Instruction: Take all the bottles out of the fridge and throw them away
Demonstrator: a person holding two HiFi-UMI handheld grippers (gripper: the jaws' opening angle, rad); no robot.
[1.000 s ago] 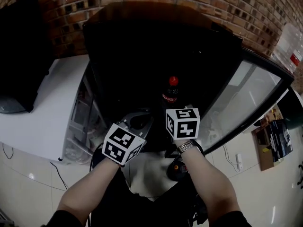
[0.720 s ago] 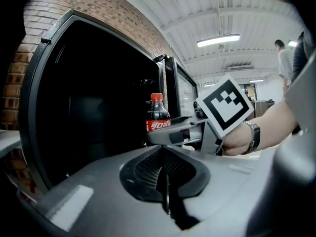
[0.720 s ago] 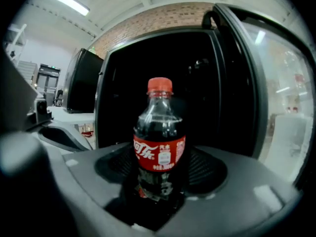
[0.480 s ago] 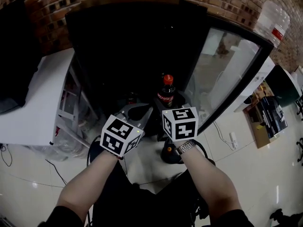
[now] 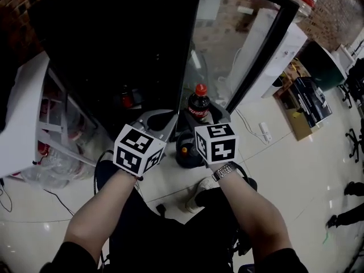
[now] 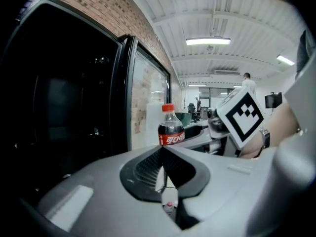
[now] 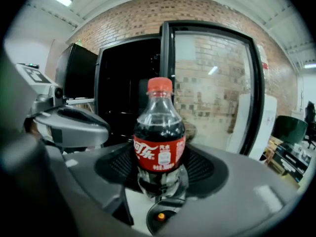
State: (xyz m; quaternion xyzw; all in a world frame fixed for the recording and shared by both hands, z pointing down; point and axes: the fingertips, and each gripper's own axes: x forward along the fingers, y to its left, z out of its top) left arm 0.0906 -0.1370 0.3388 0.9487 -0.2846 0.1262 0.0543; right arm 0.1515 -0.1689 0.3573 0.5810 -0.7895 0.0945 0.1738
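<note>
A cola bottle point(image 5: 198, 102) with a red cap and red label stands upright between my right gripper's point(image 5: 200, 117) jaws, which are shut on its lower body. In the right gripper view the bottle point(image 7: 159, 147) fills the middle, gripped by the right gripper point(image 7: 159, 177). It is out in front of the fridge's glass door point(image 5: 239, 44). My left gripper point(image 5: 157, 124) is just left of it, shut and holding nothing. In the left gripper view the left gripper point(image 6: 162, 151) has its pads meeting, with the bottle point(image 6: 171, 132) beyond. The fridge interior point(image 5: 114, 38) is dark; a small red-marked item point(image 5: 126, 99) shows inside.
A dark round object point(image 5: 187, 149) with an orange spot sits on the floor below the grippers. A white cabinet point(image 5: 23, 124) with clear plastic stands at the left. Boxes and a green bin point(image 5: 324, 67) are at the right, on a glossy tiled floor point(image 5: 307, 169).
Both grippers have drawn back from the fridge and down, the right one carrying the cola bottle out. The bottle now stands before the glass door instead of the dark interior.
</note>
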